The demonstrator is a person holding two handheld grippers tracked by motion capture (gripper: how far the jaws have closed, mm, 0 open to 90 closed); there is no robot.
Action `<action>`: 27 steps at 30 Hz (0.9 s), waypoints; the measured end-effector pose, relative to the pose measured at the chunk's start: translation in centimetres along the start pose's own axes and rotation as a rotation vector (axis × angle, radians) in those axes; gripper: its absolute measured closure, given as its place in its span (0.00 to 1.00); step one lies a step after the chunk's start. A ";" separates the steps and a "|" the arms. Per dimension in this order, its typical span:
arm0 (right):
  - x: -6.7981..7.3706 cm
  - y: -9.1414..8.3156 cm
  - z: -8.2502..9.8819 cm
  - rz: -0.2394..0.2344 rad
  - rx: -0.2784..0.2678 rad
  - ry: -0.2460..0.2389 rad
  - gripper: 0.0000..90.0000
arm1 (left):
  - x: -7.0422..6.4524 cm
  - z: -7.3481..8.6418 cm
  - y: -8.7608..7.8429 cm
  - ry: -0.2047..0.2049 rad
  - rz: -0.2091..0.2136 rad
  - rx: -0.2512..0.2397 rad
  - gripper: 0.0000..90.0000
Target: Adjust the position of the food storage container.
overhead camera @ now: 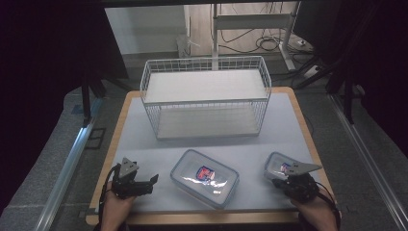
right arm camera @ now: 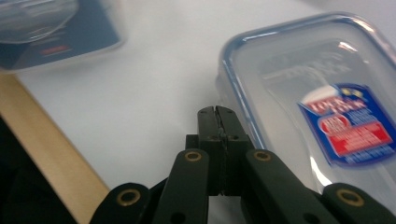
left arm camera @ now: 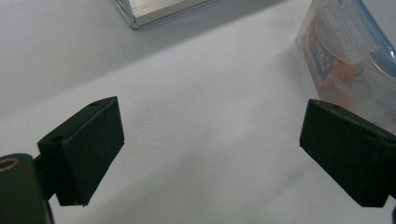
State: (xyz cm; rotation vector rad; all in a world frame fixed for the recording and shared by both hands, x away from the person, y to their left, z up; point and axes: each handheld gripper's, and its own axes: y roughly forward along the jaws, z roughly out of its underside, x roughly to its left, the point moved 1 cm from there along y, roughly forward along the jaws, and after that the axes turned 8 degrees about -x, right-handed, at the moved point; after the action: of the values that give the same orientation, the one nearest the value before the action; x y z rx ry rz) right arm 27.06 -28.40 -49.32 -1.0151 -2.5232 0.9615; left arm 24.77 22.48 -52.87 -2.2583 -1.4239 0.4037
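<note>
Jaws of the right gripper (right arm camera: 217, 112) are clenched together with nothing between them; the small container (right arm camera: 322, 107) lies on the table (overhead camera: 288, 130) at their 2 o'clock, its blue rim just beside the tips. Jaws of the left gripper (left arm camera: 210, 144) stand released and wide apart over bare table, with the large container (left arm camera: 348, 60) at their 1 o'clock, near the right jaw. The wire basket (overhead camera: 207, 96) stands at 12 o'clock on the table in the high view.
</note>
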 end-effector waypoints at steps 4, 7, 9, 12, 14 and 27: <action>-1.1 -0.6 0.3 0.024 -0.007 0.024 1.00 | -0.1 0.0 0.0 0.002 0.002 0.003 0.07; -1.5 -0.9 0.5 0.027 -0.002 0.033 1.00 | -0.1 0.0 0.1 0.000 0.004 0.003 0.07; -1.9 -1.1 0.7 0.041 0.000 0.039 1.00 | -0.1 0.0 0.1 0.006 0.004 0.006 0.07; -2.7 -1.5 1.1 0.070 0.010 0.058 1.00 | -0.2 0.0 0.2 0.008 0.006 0.008 0.07; -3.1 -1.8 1.2 0.088 0.009 0.077 1.00 | -0.2 0.0 0.2 0.007 0.007 0.008 0.07; 0.4 0.0 -0.2 -0.027 -0.069 -0.012 0.99 | -0.1 -0.1 0.2 -0.030 0.019 -0.002 0.08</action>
State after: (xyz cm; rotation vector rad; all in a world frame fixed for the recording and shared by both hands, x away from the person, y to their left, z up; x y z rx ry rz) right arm 26.90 -28.03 -49.19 -0.9949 -2.5894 0.8805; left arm 24.90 22.32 -52.89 -2.2780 -1.4192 0.4439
